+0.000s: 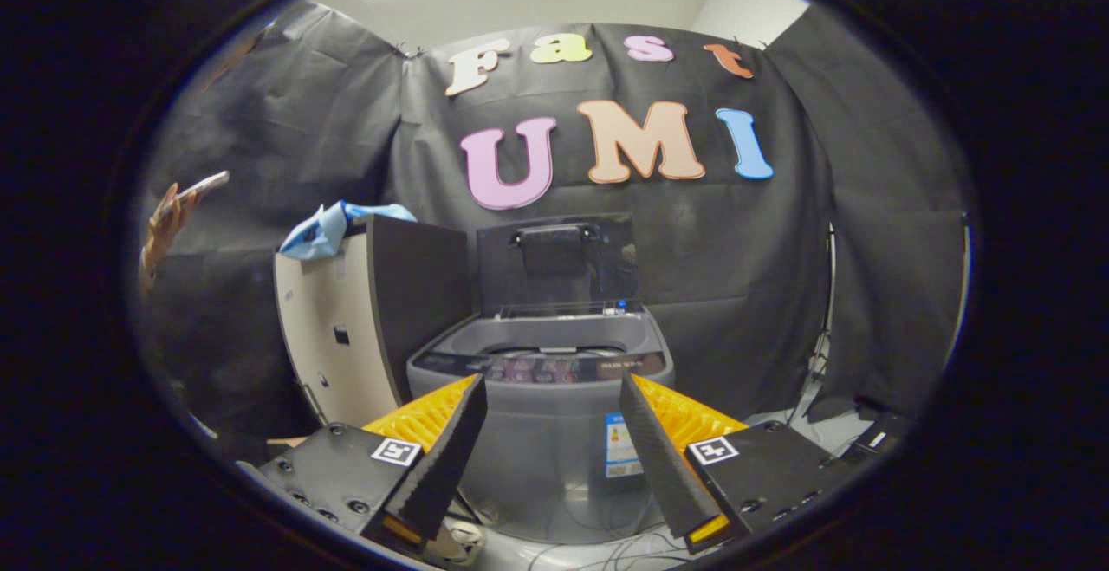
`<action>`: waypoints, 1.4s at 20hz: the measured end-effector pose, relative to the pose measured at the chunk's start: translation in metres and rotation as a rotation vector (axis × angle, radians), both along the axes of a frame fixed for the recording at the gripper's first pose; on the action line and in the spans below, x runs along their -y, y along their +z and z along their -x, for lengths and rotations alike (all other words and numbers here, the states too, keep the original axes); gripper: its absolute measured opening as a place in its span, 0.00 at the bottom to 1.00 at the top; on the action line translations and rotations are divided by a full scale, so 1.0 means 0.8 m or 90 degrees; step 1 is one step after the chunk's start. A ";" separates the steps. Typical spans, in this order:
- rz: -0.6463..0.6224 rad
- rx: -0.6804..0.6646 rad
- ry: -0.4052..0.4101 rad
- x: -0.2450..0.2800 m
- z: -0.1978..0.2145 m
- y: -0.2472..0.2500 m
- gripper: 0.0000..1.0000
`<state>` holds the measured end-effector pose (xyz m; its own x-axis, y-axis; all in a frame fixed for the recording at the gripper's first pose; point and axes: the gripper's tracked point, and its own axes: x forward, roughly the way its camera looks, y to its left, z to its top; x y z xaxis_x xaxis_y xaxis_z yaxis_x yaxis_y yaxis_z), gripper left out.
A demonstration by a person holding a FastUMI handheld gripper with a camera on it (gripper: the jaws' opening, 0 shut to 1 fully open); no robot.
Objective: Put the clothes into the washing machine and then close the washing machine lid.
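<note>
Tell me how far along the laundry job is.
Barely started. Done: nothing, though the washing machine lid already stands open. In hand: nothing; the gripper is open and empty, facing the machine. Left: fetch the blue cloth from the cabinet top, load it, close the lid.

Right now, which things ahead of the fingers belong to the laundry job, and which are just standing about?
For the job:
- blue clothes lying on top of the cabinet
- washing machine, just beyond the fingers
- its lid, standing open
- gripper, fingers apart, holding nothing

Just there:
- cabinet beside the machine
- a person's hand holding a phone
</note>
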<state>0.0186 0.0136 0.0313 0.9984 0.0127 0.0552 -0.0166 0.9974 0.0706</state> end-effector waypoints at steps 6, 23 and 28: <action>0.061 0.040 0.075 -0.094 -0.073 0.108 0.96; 0.072 0.002 0.291 -0.436 -0.261 0.262 0.98; 0.114 -0.093 0.248 -0.445 -0.305 0.216 0.98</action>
<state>0.2623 0.3698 0.2040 0.9144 0.3854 -0.1237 -0.3958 0.9154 -0.0733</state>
